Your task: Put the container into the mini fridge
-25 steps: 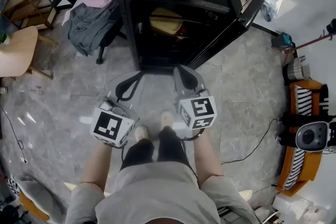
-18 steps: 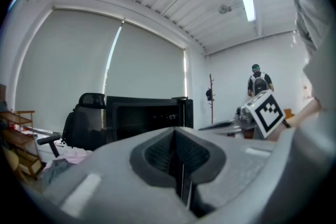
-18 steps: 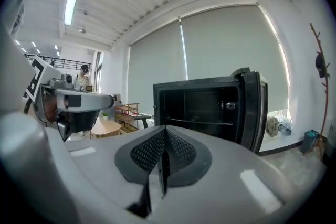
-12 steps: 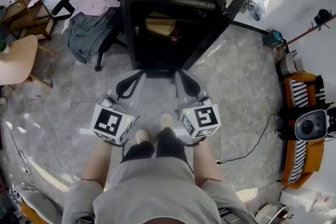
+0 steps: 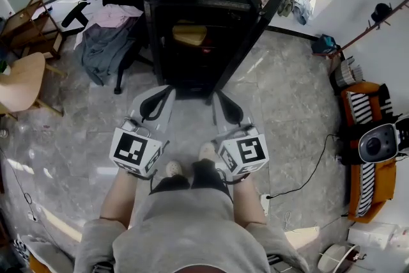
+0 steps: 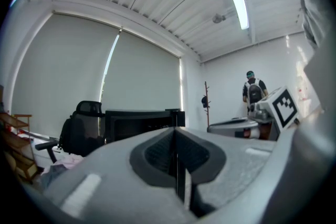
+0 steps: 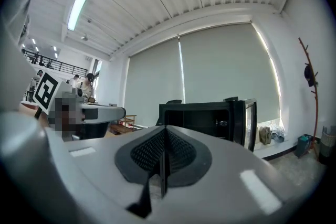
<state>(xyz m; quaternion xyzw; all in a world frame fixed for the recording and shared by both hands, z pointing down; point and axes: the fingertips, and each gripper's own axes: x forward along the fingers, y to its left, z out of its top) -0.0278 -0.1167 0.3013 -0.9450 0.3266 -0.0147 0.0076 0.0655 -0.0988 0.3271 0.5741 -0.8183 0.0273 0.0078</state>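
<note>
The black mini fridge (image 5: 195,16) stands on the floor ahead with its door (image 5: 249,35) swung open to the right. A yellowish container (image 5: 189,34) rests on a shelf inside it. My left gripper (image 5: 158,99) and right gripper (image 5: 221,100) are held side by side, short of the fridge opening, both shut with nothing in them. In the left gripper view the jaws (image 6: 176,139) meet on a closed seam, with the fridge (image 6: 142,123) beyond. The right gripper view shows its jaws (image 7: 164,139) closed too, the open fridge (image 7: 210,118) ahead.
An office chair draped with clothes (image 5: 105,48) stands left of the fridge, with a wooden chair (image 5: 19,80) further left. An orange rack (image 5: 365,156) lines the right wall. A black cable (image 5: 307,176) runs over the marble floor. The person's feet (image 5: 172,167) are below the grippers.
The head view has drifted, so the fridge sits slightly higher and further left in frame. Both grippers stay shut, empty and almost where they were.
</note>
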